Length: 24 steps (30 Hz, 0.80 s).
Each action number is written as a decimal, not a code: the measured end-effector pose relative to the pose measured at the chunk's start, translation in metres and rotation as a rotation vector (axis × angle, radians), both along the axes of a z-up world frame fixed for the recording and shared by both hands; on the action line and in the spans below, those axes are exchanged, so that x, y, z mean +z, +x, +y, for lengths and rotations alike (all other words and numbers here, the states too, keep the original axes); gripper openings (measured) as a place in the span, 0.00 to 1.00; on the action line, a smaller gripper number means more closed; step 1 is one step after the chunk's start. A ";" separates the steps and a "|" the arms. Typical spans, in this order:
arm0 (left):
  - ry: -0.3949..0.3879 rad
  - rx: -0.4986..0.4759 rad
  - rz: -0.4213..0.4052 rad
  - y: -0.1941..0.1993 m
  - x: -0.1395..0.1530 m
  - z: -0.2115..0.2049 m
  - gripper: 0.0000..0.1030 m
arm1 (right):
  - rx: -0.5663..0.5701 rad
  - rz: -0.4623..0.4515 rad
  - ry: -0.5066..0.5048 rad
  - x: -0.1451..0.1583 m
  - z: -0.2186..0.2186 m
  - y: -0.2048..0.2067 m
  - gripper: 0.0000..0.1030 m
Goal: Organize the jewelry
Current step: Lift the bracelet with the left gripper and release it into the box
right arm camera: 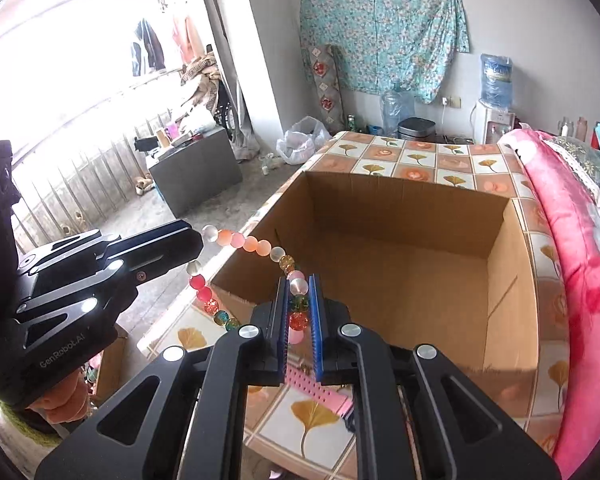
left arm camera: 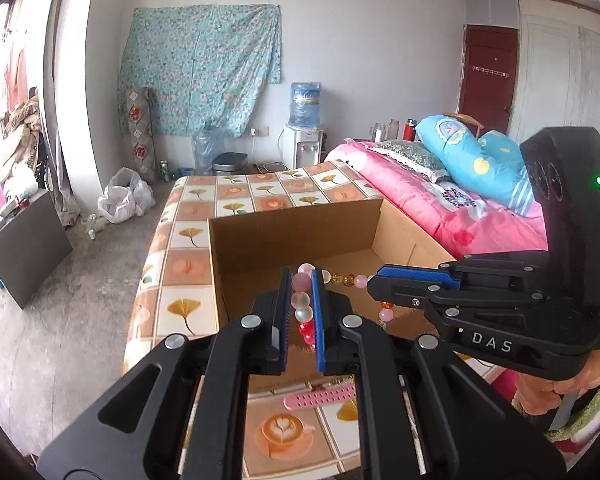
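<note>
Cardboard box [right arm camera: 400, 264] = landmark, open-topped, sits on tiled tablecloth [left arm camera: 188, 236]; inside looks empty in right wrist view. Bead bracelet [right arm camera: 244, 242] hangs above box's near-left rim, strung between 2 claws. Left gripper [left arm camera: 301, 300] clenched on 1 stretch of beads; right gripper [right arm camera: 298, 304] clenched on another; short run of beads spans between them & a loop sags below. Pink strap [left arm camera: 320, 396] lies on cloth just in front of box, under the grippers.

Risks, my read: round glassy beads cd roll out of the pads if grip eases unevenly; pulling the 2 claws apart cd overstretch or snap the cord; letting go too near the rim w/ loop outside the box cd drop it on the cloth instead of inside.
</note>
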<state>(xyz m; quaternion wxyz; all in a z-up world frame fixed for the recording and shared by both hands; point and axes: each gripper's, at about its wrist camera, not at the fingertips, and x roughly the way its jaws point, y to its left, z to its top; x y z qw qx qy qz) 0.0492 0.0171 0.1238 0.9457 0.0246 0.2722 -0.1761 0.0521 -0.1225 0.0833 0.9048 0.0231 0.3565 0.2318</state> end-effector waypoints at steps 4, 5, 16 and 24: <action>-0.020 -0.022 0.069 0.055 0.007 -0.007 0.09 | 0.037 0.147 0.000 -0.004 0.006 0.077 0.09; -0.008 -0.022 0.088 0.068 0.006 -0.011 0.09 | 0.040 0.184 -0.004 -0.008 0.005 0.091 0.09; 0.147 0.044 0.441 0.219 -0.075 -0.021 0.09 | 0.012 0.581 -0.045 -0.094 0.014 0.243 0.10; 0.160 0.078 0.416 0.218 -0.069 -0.009 0.25 | -0.036 0.667 0.018 -0.116 0.009 0.269 0.11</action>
